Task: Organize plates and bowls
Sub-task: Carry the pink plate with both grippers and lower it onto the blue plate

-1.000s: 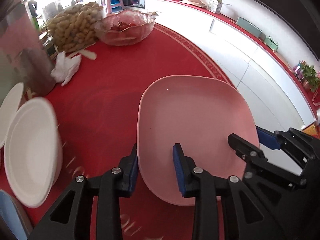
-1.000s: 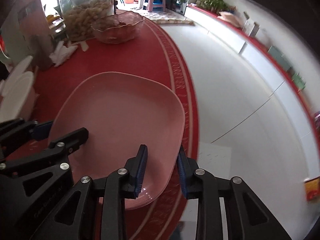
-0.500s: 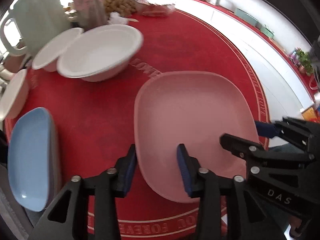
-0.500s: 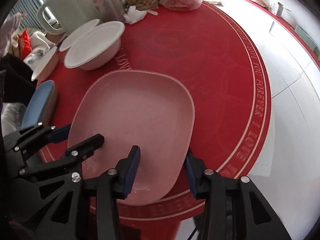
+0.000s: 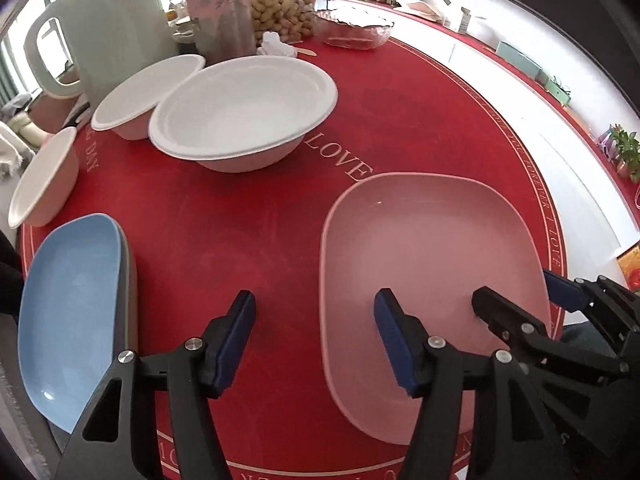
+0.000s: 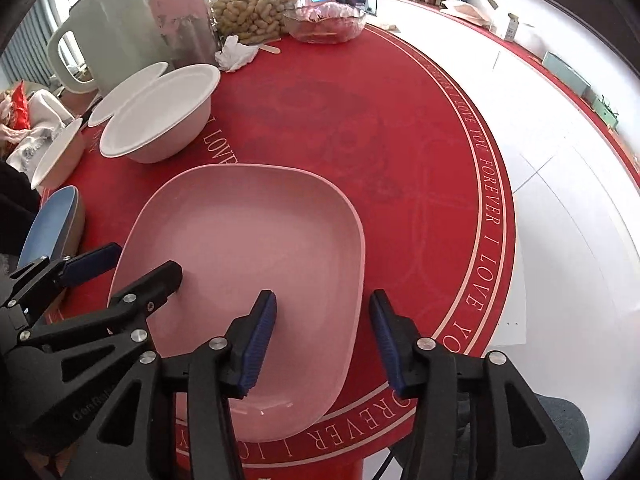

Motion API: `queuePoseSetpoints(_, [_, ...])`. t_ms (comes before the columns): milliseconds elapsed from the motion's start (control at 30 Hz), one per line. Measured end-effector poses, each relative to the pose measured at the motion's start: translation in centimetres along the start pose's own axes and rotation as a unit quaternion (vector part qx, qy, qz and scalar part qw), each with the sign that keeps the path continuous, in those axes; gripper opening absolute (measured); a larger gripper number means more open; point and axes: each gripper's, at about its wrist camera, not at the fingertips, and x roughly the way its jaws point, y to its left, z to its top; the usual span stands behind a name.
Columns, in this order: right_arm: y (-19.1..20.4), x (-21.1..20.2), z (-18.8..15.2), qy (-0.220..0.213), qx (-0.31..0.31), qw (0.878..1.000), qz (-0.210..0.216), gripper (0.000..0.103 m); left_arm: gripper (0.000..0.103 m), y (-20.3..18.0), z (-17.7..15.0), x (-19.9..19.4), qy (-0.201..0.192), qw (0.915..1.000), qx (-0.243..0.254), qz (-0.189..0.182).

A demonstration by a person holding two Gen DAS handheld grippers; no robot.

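- The pink plate [image 5: 432,280] has come to rest near the red table's [image 5: 248,240] edge; both tongs' jaws have just been opening.
- Left gripper [image 5: 316,344] and right gripper [image 6: 324,336] straddle its rims, released; plate placed, white bowls [image 5: 244,108] beyond remain.

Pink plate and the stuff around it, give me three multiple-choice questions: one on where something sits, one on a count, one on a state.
1. Where does the pink plate sit?
A. at the near edge of the red table
B. inside the big white bowl
C. stacked on the blue plate

2. How many white bowls show in the left wrist view?
A. one
B. three
C. five

3. How do the two grippers stand?
A. both clamped on the plate's rim
B. both open, straddling the rim
C. both shut above the table

Key: A, since the plate lies flat by the table's lettered border; B, the large bowl, one behind it and one at the left; B, the left gripper and right gripper show gaps around the rim, jaws just opened.
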Motion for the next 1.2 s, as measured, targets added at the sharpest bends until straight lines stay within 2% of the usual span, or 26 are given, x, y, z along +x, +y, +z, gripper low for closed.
queuePoseSetpoints(67, [0.0, 0.0, -0.1, -0.003, -0.002, 1.0, 0.0, 0.058, 0.065, -0.1, -0.1, 0.0, -0.003, 1.0, 0.004, 0.004])
queuePoseSetpoints(100, [-0.2, 0.1, -0.3, -0.004, 0.001, 1.0, -0.002, 0.063, 0.065, -0.1, -0.1, 0.0, -0.004, 1.0, 0.004, 0.006])
queuePoseSetpoints(167, [-0.9, 0.3, -0.9, -0.004, 0.015, 1.0, -0.014, 0.079, 0.065, 0.0, -0.1, 0.0, -0.006, 0.9999, 0.004, 0.008])
queuePoseSetpoints(200, [-1.5, 0.8, -1.2, 0.002, 0.028, 0.999, -0.022, 0.094, 0.065, 0.1, -0.2, 0.0, -0.007, 1.0, 0.002, 0.007])
queuePoseSetpoints(233, [-2.0, 1.2, -1.3, 0.009, 0.035, 0.999, -0.024, 0.103, 0.066, 0.2, -0.2, 0.1, -0.005, 1.0, -0.003, 0.002])
queuePoseSetpoints(367, [-1.9, 1.2, -1.5, 0.004, 0.027, 0.999, -0.023, 0.103, 0.065, 0.0, -0.1, 0.0, -0.006, 1.0, -0.002, 0.005])
queuePoseSetpoints(500, [-1.3, 0.7, -1.0, -0.008, 0.012, 1.0, -0.026, 0.093, 0.065, 0.0, -0.1, 0.1, -0.007, 1.0, -0.002, 0.006])
queuePoseSetpoints(567, [-1.0, 0.7, -0.7, -0.007, 0.003, 1.0, -0.029, 0.091, 0.065, 0.0, 0.0, 0.0, -0.008, 0.9999, -0.001, 0.008])
queuePoseSetpoints(667, [-0.9, 0.8, -0.3, -0.004, 0.008, 1.0, -0.014, 0.084, 0.065, -0.2, -0.1, -0.1, -0.005, 1.0, 0.001, 0.005])
queuePoseSetpoints(700, [-0.6, 0.6, -0.4, -0.008, 0.003, 1.0, -0.009, 0.069, 0.064, -0.3, -0.2, 0.0, -0.003, 1.0, 0.005, -0.002])
queuePoseSetpoints(733, [-0.1, 0.4, -0.5, -0.011, -0.002, 1.0, 0.001, 0.049, 0.057, -0.7, -0.3, -0.1, -0.001, 0.9999, 0.01, -0.013])
queuePoseSetpoints(767, [0.4, 0.3, -0.6, -0.01, -0.004, 1.0, 0.006, 0.04, 0.05, -1.1, -0.3, -0.3, -0.002, 0.9997, 0.019, -0.016])
queuePoseSetpoints(800, [0.7, 0.3, -0.7, -0.009, -0.002, 1.0, 0.006, 0.036, 0.038, -1.4, -0.5, -0.5, -0.003, 0.9995, 0.025, -0.02])
queuePoseSetpoints(867, [0.8, 0.2, -1.1, -0.01, 0.007, 1.0, 0.008, 0.034, 0.038, -1.8, -0.7, -0.7, -0.001, 0.9993, 0.035, -0.008])
queuePoseSetpoints(1000, [0.1, -0.3, -1.6, 0.008, 0.043, 0.998, 0.039, 0.032, 0.038, -1.7, -1.4, -1.1, 0.009, 0.9995, 0.028, -0.012])
queuePoseSetpoints(1200, [0.1, -1.1, -3.0, 0.015, 0.055, 0.998, 0.036, 0.032, 0.038, -2.8, -2.9, -2.5, -0.008, 0.9986, 0.051, 0.012])
